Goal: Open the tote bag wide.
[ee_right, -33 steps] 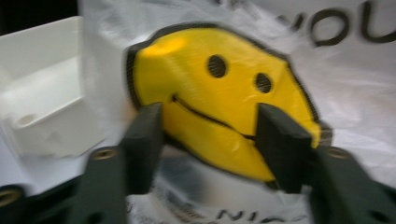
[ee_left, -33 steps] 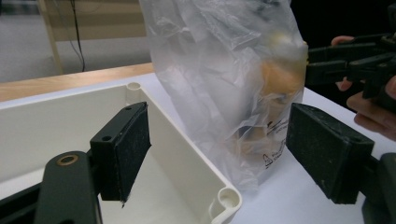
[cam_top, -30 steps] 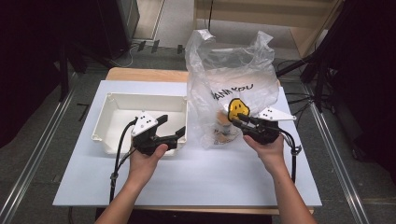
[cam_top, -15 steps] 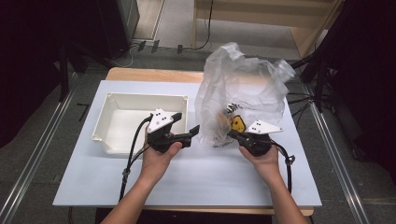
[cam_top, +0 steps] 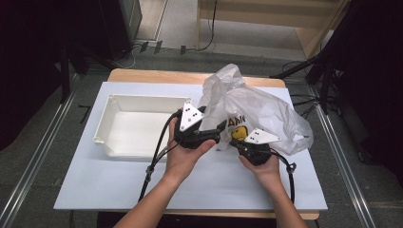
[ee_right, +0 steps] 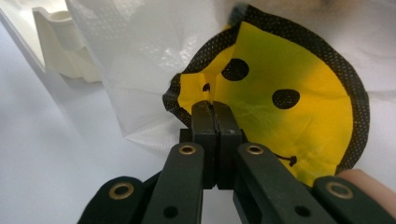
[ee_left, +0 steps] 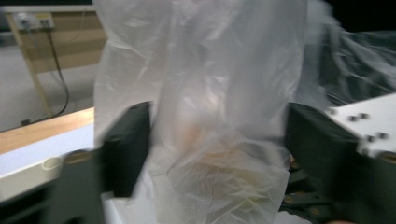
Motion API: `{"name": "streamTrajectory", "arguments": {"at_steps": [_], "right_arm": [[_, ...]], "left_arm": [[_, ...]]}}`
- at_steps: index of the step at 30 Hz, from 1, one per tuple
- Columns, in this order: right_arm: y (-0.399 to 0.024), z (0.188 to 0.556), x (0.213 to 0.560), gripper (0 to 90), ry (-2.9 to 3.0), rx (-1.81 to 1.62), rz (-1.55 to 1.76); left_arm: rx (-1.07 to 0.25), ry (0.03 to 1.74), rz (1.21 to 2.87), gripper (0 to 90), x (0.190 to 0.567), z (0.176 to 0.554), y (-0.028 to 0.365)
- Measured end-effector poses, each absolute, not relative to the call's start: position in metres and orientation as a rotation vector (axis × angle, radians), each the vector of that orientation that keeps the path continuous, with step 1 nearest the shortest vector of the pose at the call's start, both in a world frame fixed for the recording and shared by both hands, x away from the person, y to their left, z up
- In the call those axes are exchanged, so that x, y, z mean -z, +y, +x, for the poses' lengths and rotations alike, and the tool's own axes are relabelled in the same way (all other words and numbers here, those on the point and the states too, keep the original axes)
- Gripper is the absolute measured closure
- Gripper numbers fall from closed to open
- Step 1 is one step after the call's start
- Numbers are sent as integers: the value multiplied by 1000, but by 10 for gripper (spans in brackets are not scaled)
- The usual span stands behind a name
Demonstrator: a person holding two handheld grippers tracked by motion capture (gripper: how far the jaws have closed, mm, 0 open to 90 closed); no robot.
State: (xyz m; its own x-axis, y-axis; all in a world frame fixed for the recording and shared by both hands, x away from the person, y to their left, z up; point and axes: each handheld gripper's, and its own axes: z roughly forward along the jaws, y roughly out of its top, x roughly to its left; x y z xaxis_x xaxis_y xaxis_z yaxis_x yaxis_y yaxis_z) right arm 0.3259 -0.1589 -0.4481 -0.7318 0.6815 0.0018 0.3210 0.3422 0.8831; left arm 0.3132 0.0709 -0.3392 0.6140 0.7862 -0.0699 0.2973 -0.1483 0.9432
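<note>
White tray (cam_top: pixel 124 130) sits at my left on the pale mat (cam_top: pixel 95 185), open side up. Wooden table edge (cam_top: pixel 152 76) shows beyond the mat. Wooden shelf unit (cam_top: pixel 266 19) stands on the floor behind.

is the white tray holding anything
No, in the high view the tray shows a bare white floor, and the plastic bag sits beside it on the table.

A wooden table (cam_top: pixel 142 76) carries a white board (cam_top: pixel 95 185) covering most of its top. On the board lies a white tray (cam_top: pixel 108 142) (a shallow, open one); just right of the tray rests a crumpled plastic bag (cam_top: pixel 266 111).
</note>
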Motion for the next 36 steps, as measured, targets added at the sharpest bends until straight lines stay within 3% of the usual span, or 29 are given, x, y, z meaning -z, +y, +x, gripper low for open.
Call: {"name": "streamTrajectory", "arguments": {"at_steps": [1,4,7,12,22,24,28,34,36], "right_arm": [[-160,325,447,882,2233,-1354,871],[-164,322,442,713,2205,-1392,887],[-169,318,434,583,2148,-1405,904],[-190,311,414,454,1995,-1429,960],[-233,312,385,334,1701,-1411,1109],[-244,314,378,241,1609,-1411,1170],[-254,317,369,149,1517,-1432,1245],[-251,323,360,150,1532,-1423,1220],[-246,325,358,187,1558,-1423,1203]], "left_arm": [[-550,908,1730,466,339,316,71],[-547,931,1725,757,339,320,77],[-549,940,1734,888,341,324,82],[-506,996,1747,900,350,334,90],[-457,1070,1750,900,374,343,100],[-454,1073,1754,900,376,342,100],[-453,1074,1765,900,381,340,101],[-434,1067,1779,900,390,335,101],[-427,1061,1781,900,392,334,102]]}}
